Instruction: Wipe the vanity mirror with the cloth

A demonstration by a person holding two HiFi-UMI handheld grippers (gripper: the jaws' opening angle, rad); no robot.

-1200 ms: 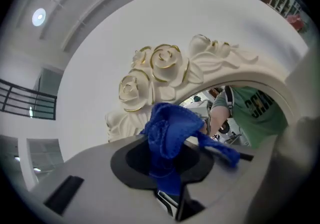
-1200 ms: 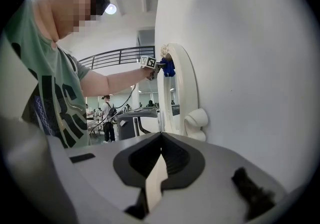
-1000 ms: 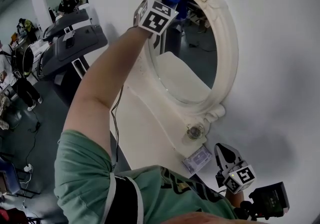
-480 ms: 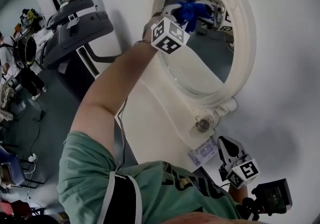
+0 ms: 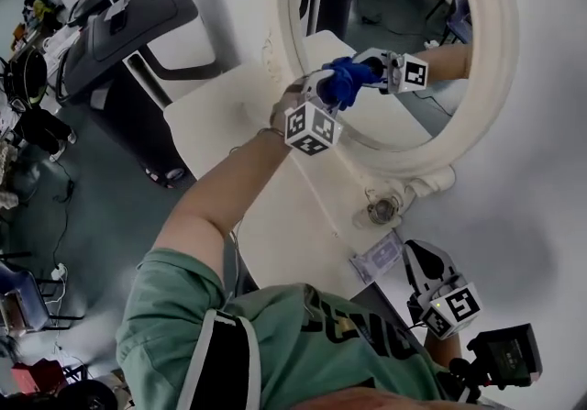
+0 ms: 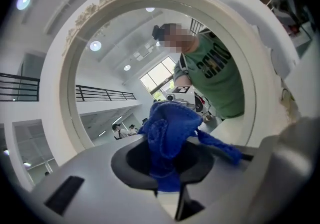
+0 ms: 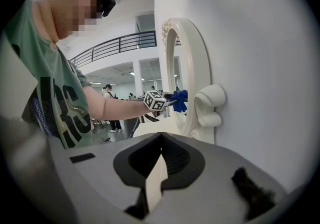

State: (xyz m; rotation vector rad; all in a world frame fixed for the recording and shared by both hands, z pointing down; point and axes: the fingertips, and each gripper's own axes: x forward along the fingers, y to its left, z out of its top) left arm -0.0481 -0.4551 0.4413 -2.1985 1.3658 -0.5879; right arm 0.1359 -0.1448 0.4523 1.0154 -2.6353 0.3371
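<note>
You have brought the cloth (image 5: 347,80) down the vanity mirror (image 5: 394,14): a second ago it was at the top of the glass, under the carved crest, and now it sits on the lower part of the glass, just above the bottom rim. The blue cloth is bunched up and pressed to the glass, and its reflection meets it there. In your left gripper view the cloth (image 6: 167,138) rises in a crumpled wad with one tail trailing to the right. Your left gripper (image 5: 332,92) has its jaws clamped on that wad, which fills the gap between them. Its marker cube hangs just in front of the mirror's lower frame. Your left arm reaches up to the mirror from below and to the left.

The mirror's round white frame (image 6: 55,77) rings the whole left gripper view. A small round ornament (image 5: 381,209) sits at the foot of the mirror, and a pale card (image 5: 378,257) lies just below it.

Your right gripper (image 5: 422,260) has stayed low, below the mirror and close to the white wall (image 5: 541,197). Its jaws (image 7: 159,168) are pressed together with nothing between them. From there the mirror (image 7: 187,67) shows edge-on, with the cloth at its face.
</note>
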